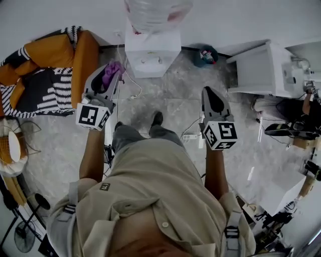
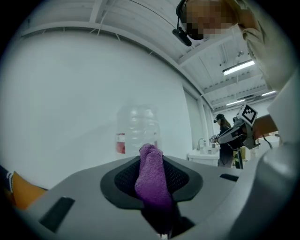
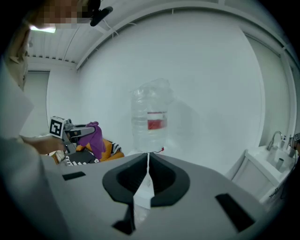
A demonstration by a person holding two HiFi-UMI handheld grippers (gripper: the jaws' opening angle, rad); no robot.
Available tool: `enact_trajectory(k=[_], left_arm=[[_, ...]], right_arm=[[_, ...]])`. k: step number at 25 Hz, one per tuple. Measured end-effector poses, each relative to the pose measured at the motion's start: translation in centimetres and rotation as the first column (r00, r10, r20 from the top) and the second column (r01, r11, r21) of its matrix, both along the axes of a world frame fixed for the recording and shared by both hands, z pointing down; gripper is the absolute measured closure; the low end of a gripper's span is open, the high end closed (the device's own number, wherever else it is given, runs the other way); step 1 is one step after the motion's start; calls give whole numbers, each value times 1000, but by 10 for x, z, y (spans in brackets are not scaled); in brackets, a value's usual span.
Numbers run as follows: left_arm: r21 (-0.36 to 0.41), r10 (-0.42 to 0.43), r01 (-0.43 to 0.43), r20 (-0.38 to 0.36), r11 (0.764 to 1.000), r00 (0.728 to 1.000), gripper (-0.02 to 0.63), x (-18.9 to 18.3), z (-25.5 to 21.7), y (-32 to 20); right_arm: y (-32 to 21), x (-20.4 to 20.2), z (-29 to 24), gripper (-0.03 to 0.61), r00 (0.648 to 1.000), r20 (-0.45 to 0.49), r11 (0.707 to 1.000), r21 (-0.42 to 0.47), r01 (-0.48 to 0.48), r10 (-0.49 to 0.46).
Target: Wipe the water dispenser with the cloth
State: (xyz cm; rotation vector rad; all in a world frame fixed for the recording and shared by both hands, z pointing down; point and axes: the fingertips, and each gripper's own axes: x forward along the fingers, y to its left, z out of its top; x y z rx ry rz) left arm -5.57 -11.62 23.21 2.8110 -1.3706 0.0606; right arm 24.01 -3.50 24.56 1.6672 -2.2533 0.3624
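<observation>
the wiping has not begun, as far as the pictures show. the left gripper [image 1: 111,76], in the upper left part of the head view, is clamped on the purple cloth [image 2: 152,180]; in the left gripper view the cloth stands as a bunched fold pinched between the jaws, its free end sticking up in the middle of the frame. the right gripper [image 1: 211,95], right of centre in the head view, has its jaws pressed together with nothing between them. the water dispenser [image 1: 152,57] stands against the wall at the top centre of the head view, with its clear bottle [image 1: 155,12] on top, and both grippers are held well short of it, over bare floor [image 1: 170,108]. both gripper views look toward the bottle in mid-frame, so the person seems to be facing the dispenser and lined up to approach. the cloth touches no part of the white body. what is left, by my reading, is all of it: bring the cloth to the dispenser, press it on, and rub over the surfaces.
</observation>
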Motion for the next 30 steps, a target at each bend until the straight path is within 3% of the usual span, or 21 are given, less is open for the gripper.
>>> enact_trajectory(k=[8, 18, 21, 25, 30], left_arm=[[-90, -218, 218, 3, 972, 976, 489, 5, 132, -71], [-210, -374, 358, -40, 910, 927, 489, 9, 266, -137], [-194, -341, 322, -72, 927, 937, 489, 45, 274, -144], [-175, -209, 187, -117, 967, 971, 489, 128, 272, -143], [-196, -46, 11, -175, 981, 983, 489, 236, 276, -137]], right_arm=[[-24, 29, 73, 551, 996, -47, 989, -135, 64, -71], [-8, 58, 171, 551, 996, -61, 944, -327, 41, -64], [0, 64, 187, 551, 997, -57, 936, -350, 27, -50], [9, 79, 200, 551, 998, -57, 928, -373, -1, -21], [17, 100, 206, 551, 998, -62, 922, -385, -50, 28]])
